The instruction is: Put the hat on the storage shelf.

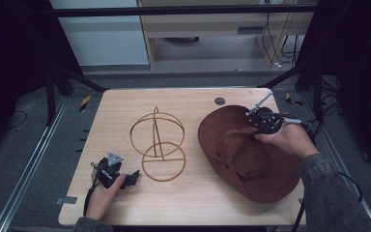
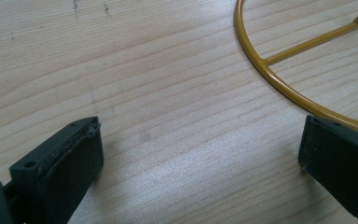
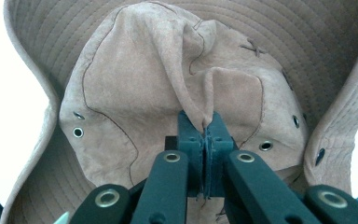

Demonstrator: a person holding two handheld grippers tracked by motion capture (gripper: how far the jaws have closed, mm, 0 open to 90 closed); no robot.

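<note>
The brown hat [image 1: 251,154] lies on the right half of the wooden table [image 1: 193,198], its wide brim spread flat toward the near right corner. The right gripper [image 1: 257,136] sits on top of the hat, at about 12 o'clock from the middle of the hat in the high view, and the person's right hand [image 1: 290,139] holds it from the 3 o'clock side. In the right gripper view the two black jaws are pressed together and they pinch a fold of the hat [image 3: 186,84] crown cloth between the pads; the fold rises from the jaw tips toward 12 o'clock and the crown is pulled into creases around it. The brim curves around the crown on both sides, at 9 o'clock and at 3 o'clock. Small metal eyelets [image 3: 78,132] are seen on the side of the crown.

The gold wire stand [image 1: 158,145] is at the middle of the table, well apart from the hat, at 9 o'clock from it. It has a flat ring on the table and an upright hoop shape above it.

The left gripper [image 1: 134,177] rests near the front left edge of the table, in the left hand [image 1: 104,193], at about 8 o'clock from the stand. In the left gripper view its jaws are spread wide with only bare table [image 2: 168,116] between them; the stand's ring [image 2: 270,74] passes just beside the right jaw, at 2 o'clock.
</note>
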